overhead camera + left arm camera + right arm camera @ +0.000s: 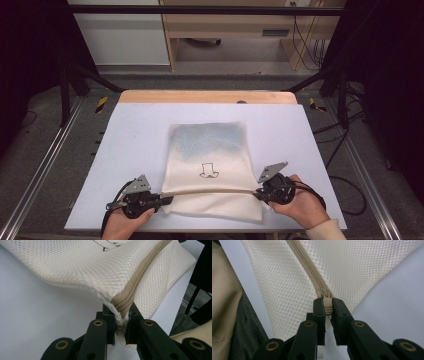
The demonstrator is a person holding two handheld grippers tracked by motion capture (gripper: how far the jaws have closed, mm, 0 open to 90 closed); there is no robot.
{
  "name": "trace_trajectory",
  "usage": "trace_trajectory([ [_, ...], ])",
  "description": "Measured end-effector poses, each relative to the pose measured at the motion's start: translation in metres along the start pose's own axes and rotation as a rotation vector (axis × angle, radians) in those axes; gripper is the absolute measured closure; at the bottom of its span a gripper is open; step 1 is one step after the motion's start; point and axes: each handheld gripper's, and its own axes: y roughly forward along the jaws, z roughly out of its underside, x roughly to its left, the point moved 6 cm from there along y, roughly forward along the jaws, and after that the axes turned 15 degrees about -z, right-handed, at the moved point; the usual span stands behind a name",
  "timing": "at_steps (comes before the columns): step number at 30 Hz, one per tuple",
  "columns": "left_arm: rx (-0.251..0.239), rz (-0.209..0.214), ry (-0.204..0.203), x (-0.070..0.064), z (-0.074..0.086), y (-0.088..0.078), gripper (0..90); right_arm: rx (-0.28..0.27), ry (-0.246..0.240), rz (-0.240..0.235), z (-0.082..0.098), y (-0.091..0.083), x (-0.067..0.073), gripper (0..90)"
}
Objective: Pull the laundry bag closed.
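Observation:
A cream mesh bag point(210, 155) with a small black drawing lies on the white table top point(130, 145). A tan zipper point(210, 191) runs across its near end. My left gripper point(161, 201) is shut on the bag's left corner point(119, 315), at the zipper's end. My right gripper point(257, 194) is shut on the zipper pull point(326, 303) at the bag's right edge. The zipper point(308, 263) looks closed along its length. Something bluish shows through the mesh at the bag's far end.
The table's wooden far edge point(207, 96) borders a metal frame and floor beyond. A person's hands hold both grippers at the near edge. Cables point(345, 190) trail off to the right. Bare table lies left, right and beyond the bag.

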Motion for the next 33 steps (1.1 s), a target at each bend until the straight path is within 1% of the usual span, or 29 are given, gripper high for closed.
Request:
trace_trajectory([
  [3, 0.0, -0.003, 0.001, 0.0, 0.0, -0.001, 81.4, -0.003, 0.003, -0.003, 0.001, 0.0, 0.001, 81.9],
  [8, -0.002, -0.001, -0.004, 0.001, 0.0, -0.001, 81.5, 0.011, 0.008, 0.01, 0.004, -0.001, -0.001, 82.0],
  [11, -0.003, -0.002, -0.004, 0.001, -0.001, -0.001, 81.5, 0.001, 0.012, 0.007, 0.006, 0.0, -0.002, 82.0],
  [16, -0.001, -0.011, -0.004, 0.002, -0.001, -0.002, 81.5, 0.004, 0.016, 0.0, 0.008, 0.001, 0.0, 82.0],
  [17, 0.001, -0.011, -0.005, 0.002, 0.0, -0.002, 81.5, 0.005, 0.008, -0.001, 0.008, 0.001, 0.0, 81.9],
  [21, 0.009, -0.008, -0.009, 0.001, 0.001, -0.002, 81.1, 0.001, 0.02, -0.002, 0.009, 0.002, 0.002, 81.9],
  [22, 0.014, 0.0, -0.011, 0.001, 0.002, -0.002, 81.1, -0.001, 0.017, 0.002, 0.008, 0.003, 0.002, 81.8],
  [24, 0.015, -0.002, -0.013, 0.0, 0.002, -0.001, 80.1, 0.006, 0.021, 0.009, 0.008, 0.003, 0.001, 81.7],
  [25, 0.009, -0.003, -0.038, 0.0, 0.001, -0.002, 73.7, 0.015, 0.018, 0.001, 0.008, 0.005, 0.003, 80.4],
  [26, 0.01, -0.003, -0.051, 0.001, 0.001, -0.004, 68.3, 0.009, 0.019, -0.005, 0.007, 0.005, 0.004, 75.9],
  [27, 0.011, -0.009, -0.055, 0.002, 0.001, -0.005, 61.9, -0.006, 0.027, -0.003, 0.006, 0.004, 0.004, 70.5],
  [28, 0.011, -0.009, -0.055, 0.002, 0.001, -0.005, 59.2, -0.006, 0.027, -0.003, 0.006, 0.004, 0.004, 70.5],
  [29, 0.003, -0.016, -0.061, 0.003, 0.0, -0.008, 53.7, -0.039, 0.034, 0.008, 0.002, 0.001, 0.003, 62.6],
  [30, -0.006, -0.019, -0.085, 0.005, -0.001, -0.012, 47.9, -0.05, 0.033, 0.014, 0.0, 0.0, 0.003, 56.3],
  [31, -0.011, -0.028, -0.088, 0.007, -0.001, -0.014, 43.9, -0.073, 0.045, 0.023, -0.003, -0.001, 0.002, 50.3],
  [32, -0.015, -0.047, -0.082, 0.009, -0.002, -0.016, 41.8, -0.086, 0.052, 0.032, -0.005, -0.002, 0.001, 46.6],
  [33, -0.021, -0.058, -0.085, 0.01, -0.003, -0.018, 37.9, -0.098, 0.052, 0.045, -0.008, -0.003, 0.0, 42.6],
])
